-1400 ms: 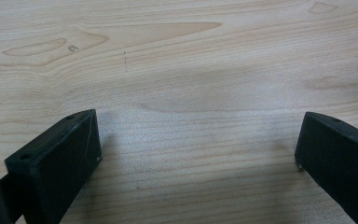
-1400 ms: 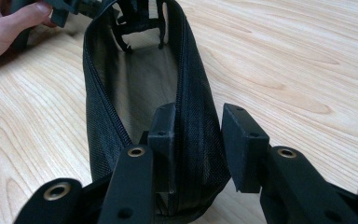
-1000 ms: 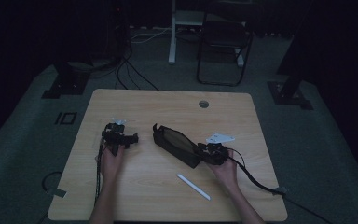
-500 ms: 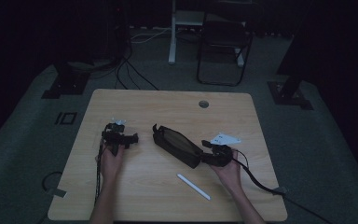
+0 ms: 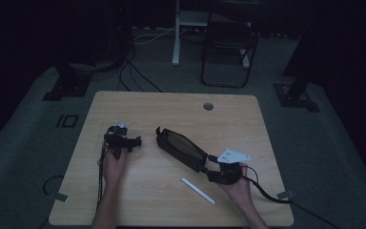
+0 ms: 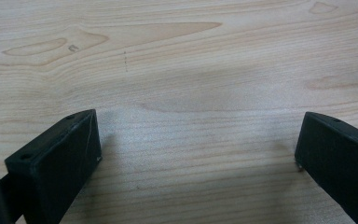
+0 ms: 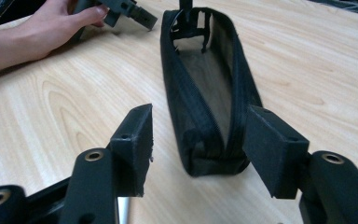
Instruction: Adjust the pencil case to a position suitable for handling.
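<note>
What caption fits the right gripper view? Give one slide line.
Open right gripper straddles the near end of an unzipped black pouch on the wooden table.

3 cameras: 1 fixed overhead, 2 riding on the grippers.

High view: above the near side, looking forward and down over the whole desk (image 5: 171, 109). Left gripper view: very close, facing bare wood. Right gripper view: low, close, facing along the black pouch (image 7: 209, 88), shared with the high view.
</note>
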`<state>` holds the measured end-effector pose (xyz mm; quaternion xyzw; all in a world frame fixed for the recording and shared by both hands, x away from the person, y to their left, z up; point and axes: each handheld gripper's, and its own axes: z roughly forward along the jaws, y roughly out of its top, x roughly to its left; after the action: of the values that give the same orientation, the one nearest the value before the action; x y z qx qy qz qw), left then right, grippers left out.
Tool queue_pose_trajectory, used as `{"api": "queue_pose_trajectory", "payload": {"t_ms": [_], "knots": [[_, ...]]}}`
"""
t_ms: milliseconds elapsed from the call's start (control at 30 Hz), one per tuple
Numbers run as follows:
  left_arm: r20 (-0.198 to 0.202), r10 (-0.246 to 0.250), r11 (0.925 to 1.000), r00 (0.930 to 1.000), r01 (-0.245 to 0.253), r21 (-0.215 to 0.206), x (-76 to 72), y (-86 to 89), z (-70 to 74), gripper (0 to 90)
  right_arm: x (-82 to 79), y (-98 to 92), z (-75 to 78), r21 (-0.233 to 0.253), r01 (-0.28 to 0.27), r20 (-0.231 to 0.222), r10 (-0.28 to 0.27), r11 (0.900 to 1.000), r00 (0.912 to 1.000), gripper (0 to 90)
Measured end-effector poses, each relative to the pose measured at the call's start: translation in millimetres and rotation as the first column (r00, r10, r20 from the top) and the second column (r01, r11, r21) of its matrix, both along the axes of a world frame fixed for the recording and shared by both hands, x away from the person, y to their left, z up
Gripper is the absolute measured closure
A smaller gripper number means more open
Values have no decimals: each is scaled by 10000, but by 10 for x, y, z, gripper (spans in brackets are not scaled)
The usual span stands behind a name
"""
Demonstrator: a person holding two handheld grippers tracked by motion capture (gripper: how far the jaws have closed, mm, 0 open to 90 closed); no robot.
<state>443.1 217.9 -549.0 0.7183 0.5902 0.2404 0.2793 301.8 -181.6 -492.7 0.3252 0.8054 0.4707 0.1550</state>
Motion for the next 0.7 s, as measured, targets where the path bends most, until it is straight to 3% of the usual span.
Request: {"api": "queue_pose_trajectory", "payload": {"t_ms": [700], "knots": [[4, 20, 10000, 10000, -20, -4, -2, -2, 0, 5, -281, 140, -236, -836, -661, -389, 630, 9943, 9973, 360]]}}
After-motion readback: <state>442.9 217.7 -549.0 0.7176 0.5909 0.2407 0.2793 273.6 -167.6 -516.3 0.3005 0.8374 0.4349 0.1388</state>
